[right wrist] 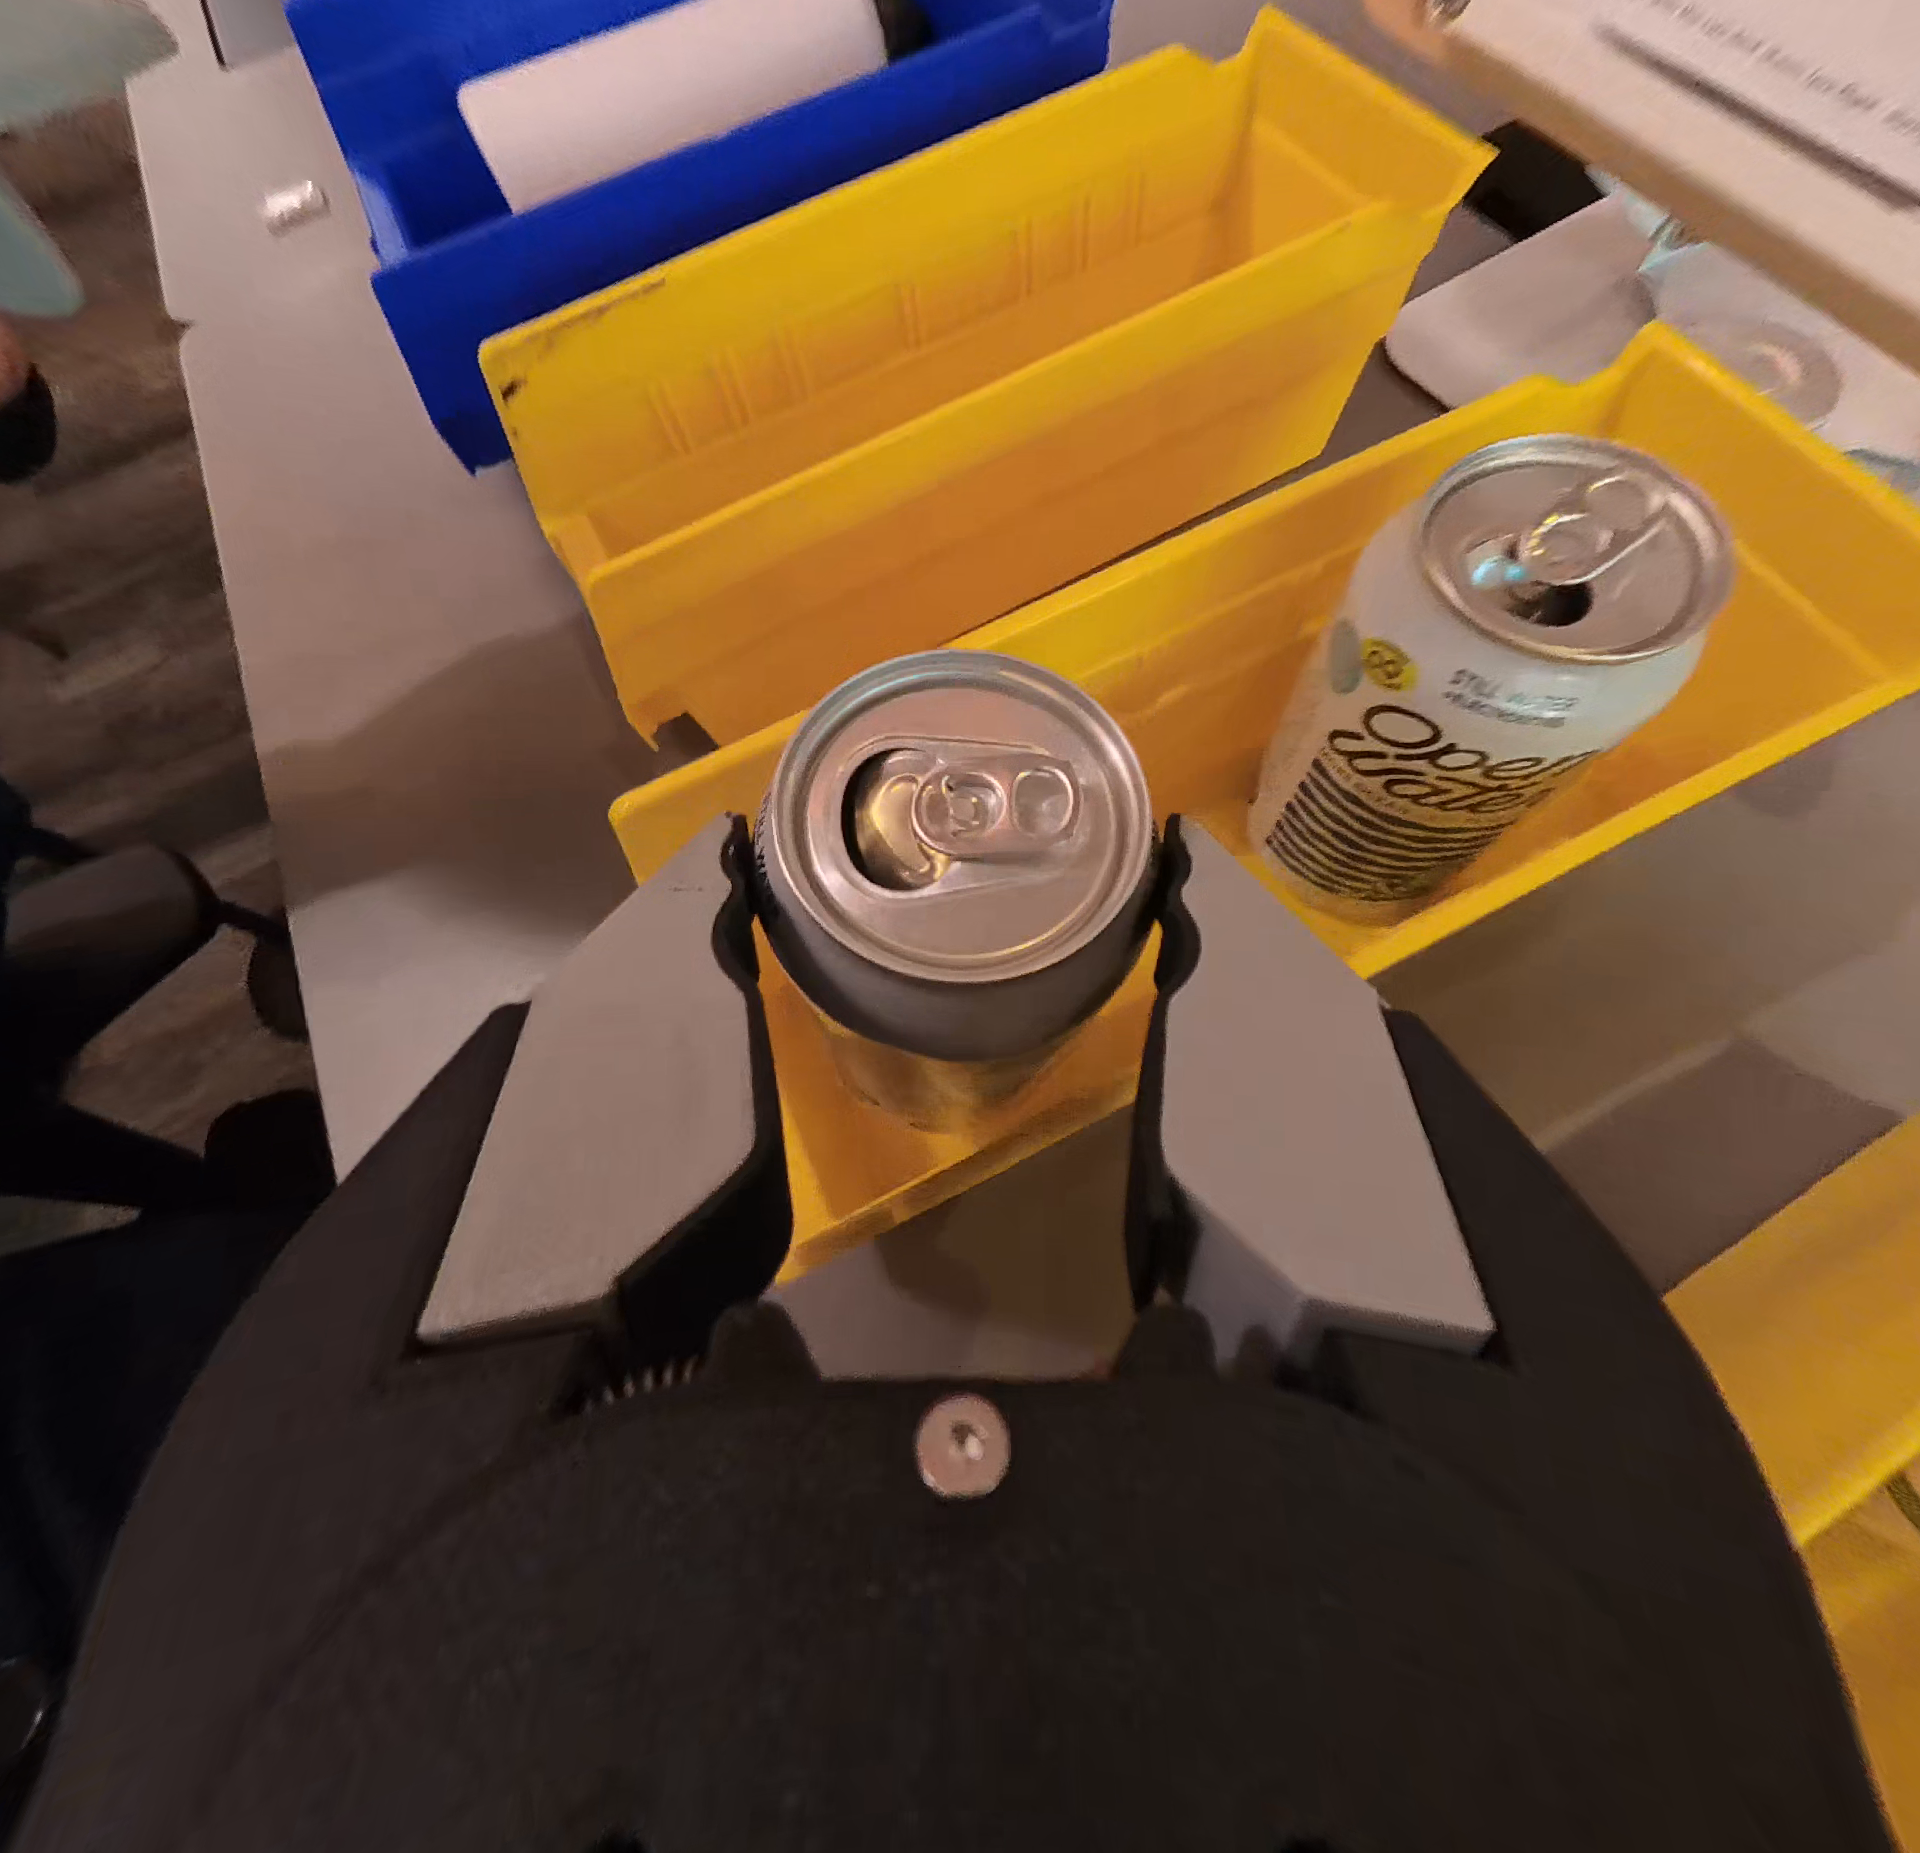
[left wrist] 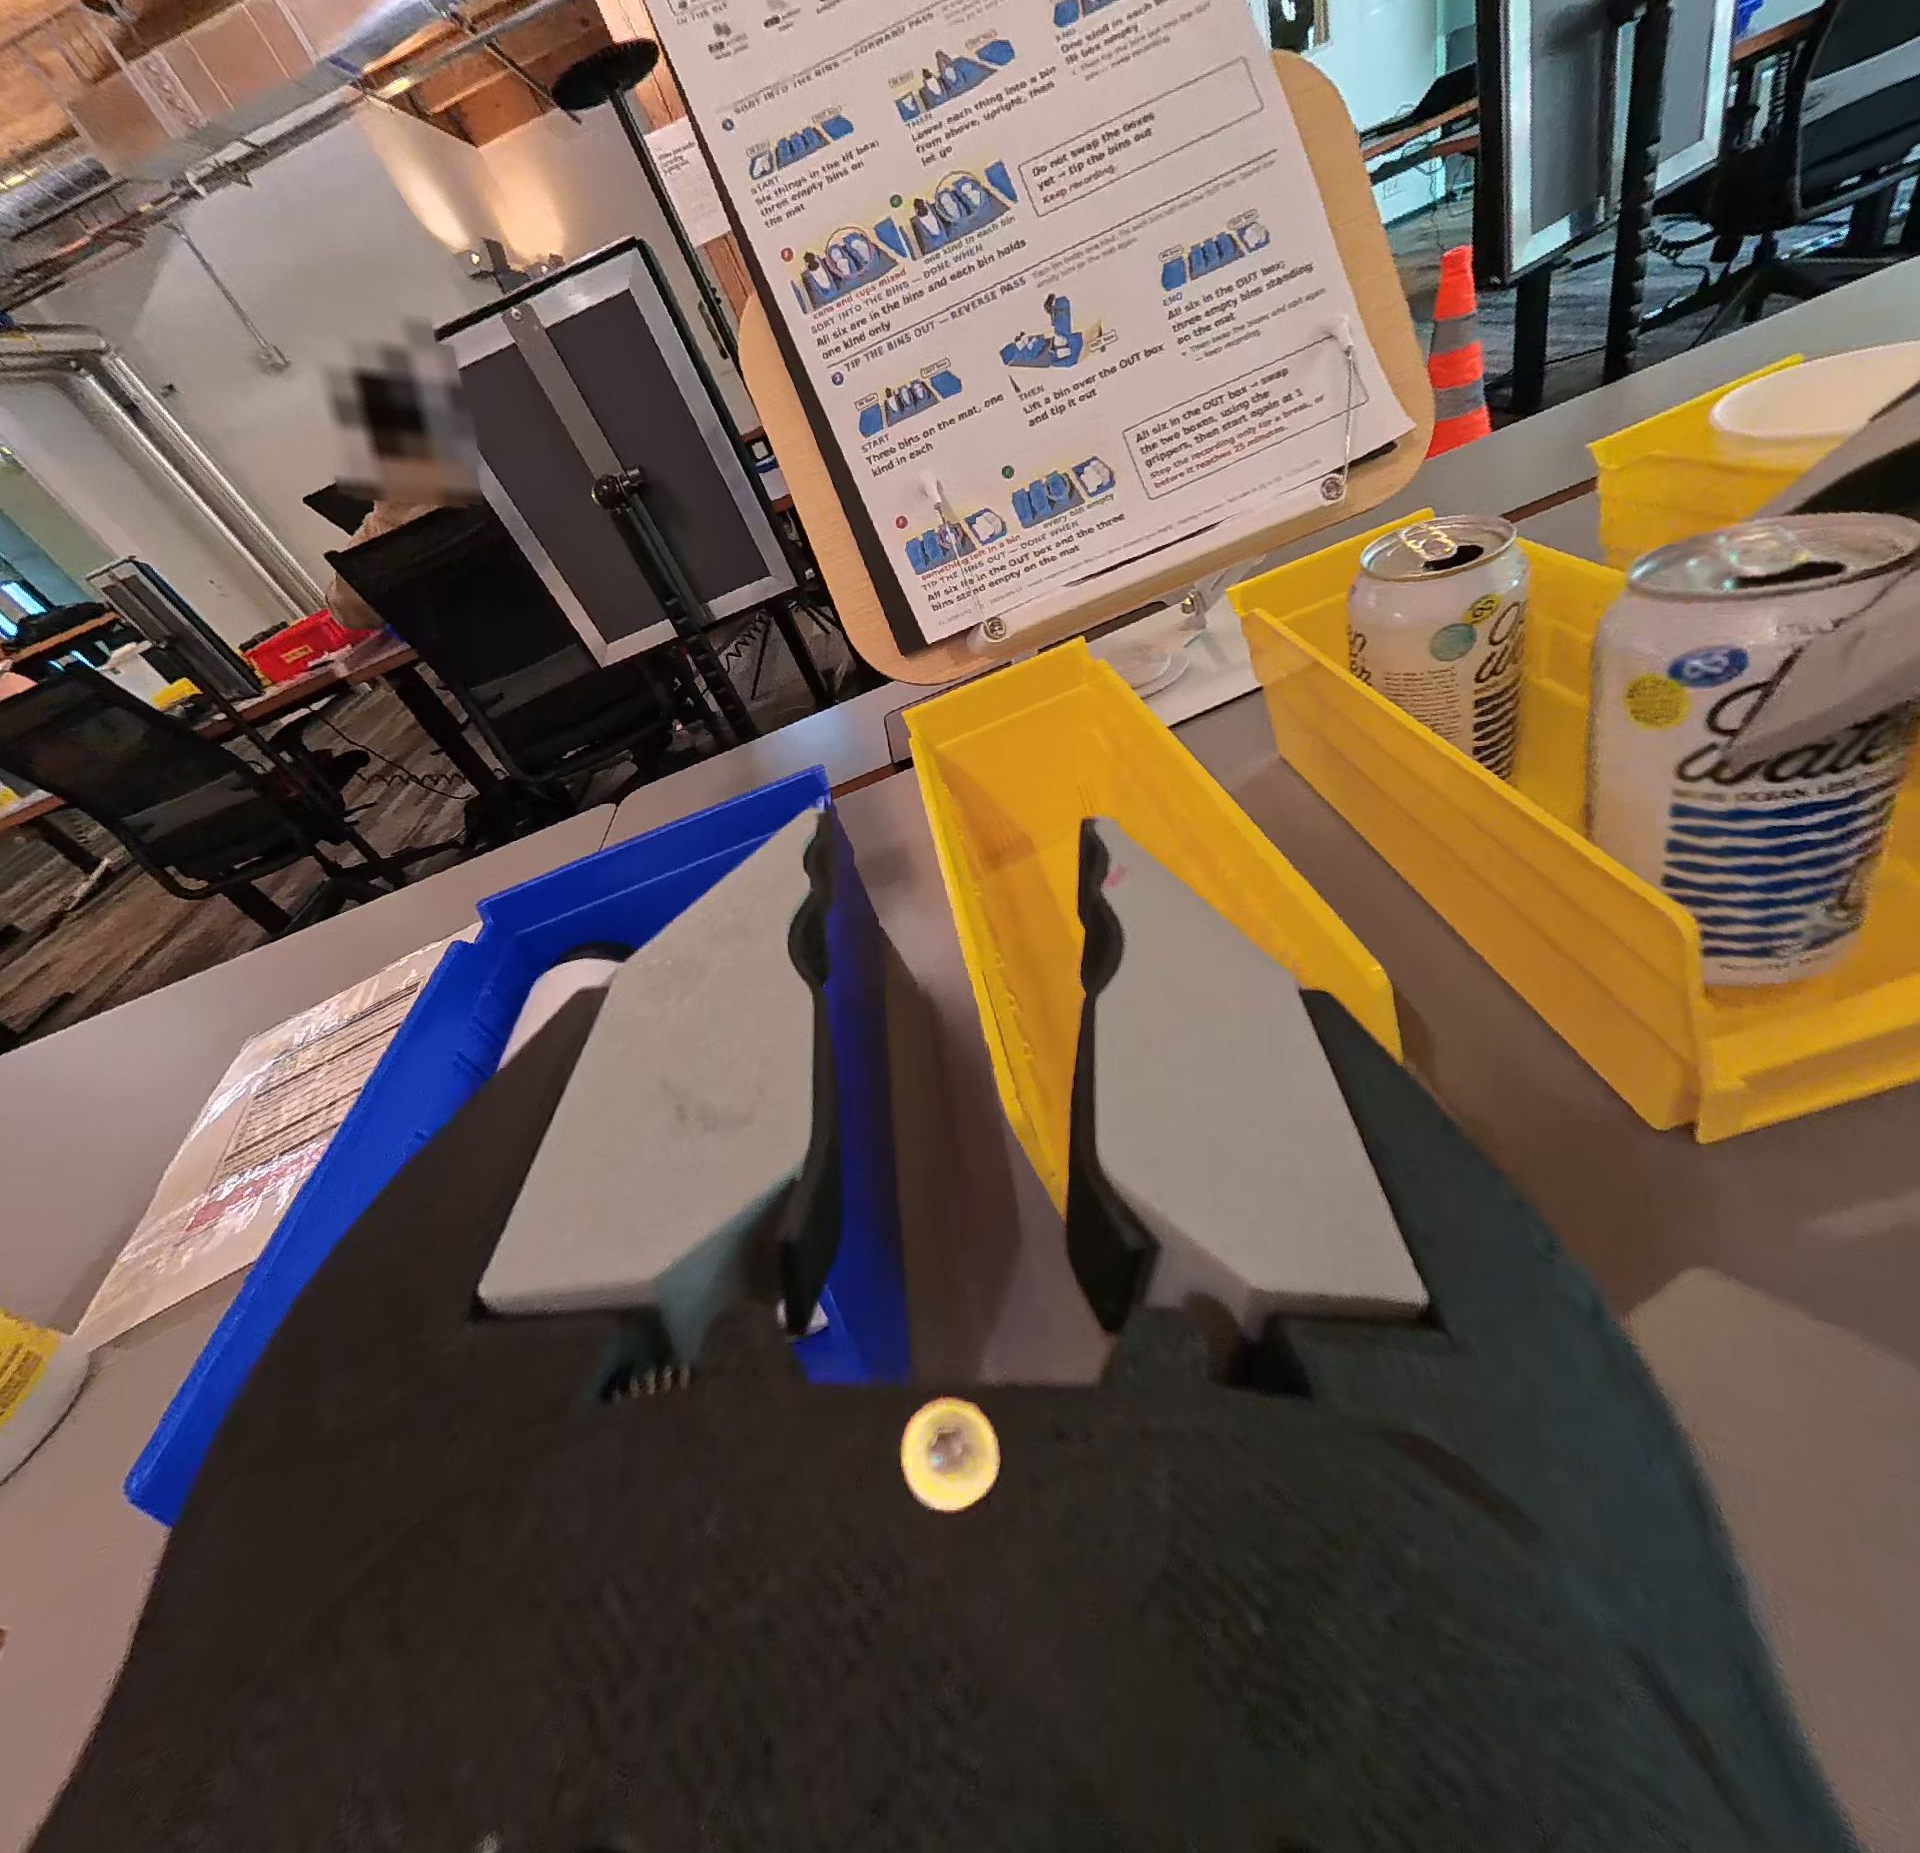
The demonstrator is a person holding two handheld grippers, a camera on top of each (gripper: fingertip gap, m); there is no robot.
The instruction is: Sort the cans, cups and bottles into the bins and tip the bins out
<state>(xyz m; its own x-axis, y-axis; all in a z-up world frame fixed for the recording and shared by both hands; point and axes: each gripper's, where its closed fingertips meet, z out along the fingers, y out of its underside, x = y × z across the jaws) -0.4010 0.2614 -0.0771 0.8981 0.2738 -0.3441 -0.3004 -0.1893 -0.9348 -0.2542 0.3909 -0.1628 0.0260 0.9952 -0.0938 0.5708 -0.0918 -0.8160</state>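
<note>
Grey table (left wrist: pixel 1766 1336) carries three bins in a row: blue bin (right wrist: pixel 416 276), empty middle yellow bin (right wrist: pixel 935 515), then yellow can bin (right wrist: pixel 1558 868). A white cylindrical item (right wrist: pixel 675 89) lies on its side in the blue bin; kind unclear. Second white can (right wrist: pixel 1455 743) stands at the can bin's far end. Right gripper (right wrist: pixel 956 868) pinches a silver-topped can (right wrist: pixel 961 868) upright at that bin's near end. Left gripper (left wrist: pixel 951 868) is spread, holding nothing, over the gap between the blue and middle bins.
</note>
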